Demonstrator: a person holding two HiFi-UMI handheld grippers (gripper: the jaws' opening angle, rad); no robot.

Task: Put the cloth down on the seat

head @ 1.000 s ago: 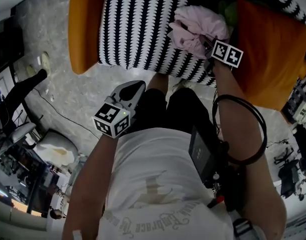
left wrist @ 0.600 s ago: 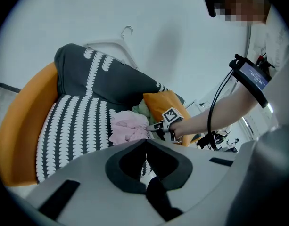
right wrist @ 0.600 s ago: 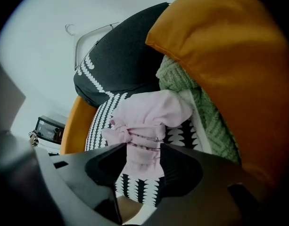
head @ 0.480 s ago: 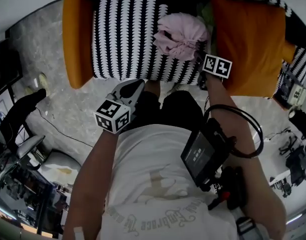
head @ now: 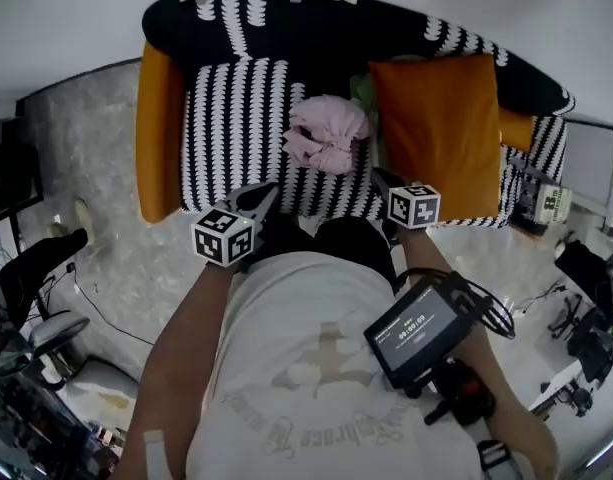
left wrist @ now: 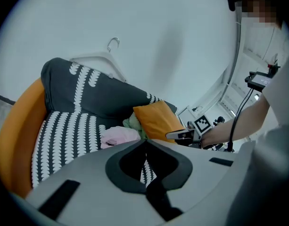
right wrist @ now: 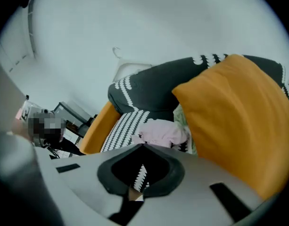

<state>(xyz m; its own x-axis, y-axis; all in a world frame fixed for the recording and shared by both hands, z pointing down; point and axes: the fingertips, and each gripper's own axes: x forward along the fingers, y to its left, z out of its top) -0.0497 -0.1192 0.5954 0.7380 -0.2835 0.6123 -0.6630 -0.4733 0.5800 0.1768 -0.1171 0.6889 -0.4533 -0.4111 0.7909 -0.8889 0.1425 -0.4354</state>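
Observation:
The pink cloth (head: 326, 133) lies crumpled on the black-and-white patterned seat (head: 236, 138) of the armchair, beside the orange cushion (head: 436, 133). My right gripper (head: 378, 176) hangs just off the seat's front edge, clear of the cloth; its jaws have just been closing and are shut with nothing between them. In the right gripper view the cloth (right wrist: 163, 131) lies beyond the joined tips of the right gripper (right wrist: 143, 147). My left gripper (head: 261, 196) hovers at the seat's front edge, shut and empty. In the left gripper view the cloth (left wrist: 118, 136) shows past the left gripper (left wrist: 145, 144).
A green cloth (head: 362, 90) is tucked behind the pink one. An orange armrest (head: 158, 128) bounds the seat at the left. A white hanger (left wrist: 99, 62) rests on the chair's back. Cables and equipment clutter the floor at both sides.
My right gripper has let go of the pink cloth and drawn back off the seat. The cloth stays on the seat. The head view has pulled up and away from the chair.

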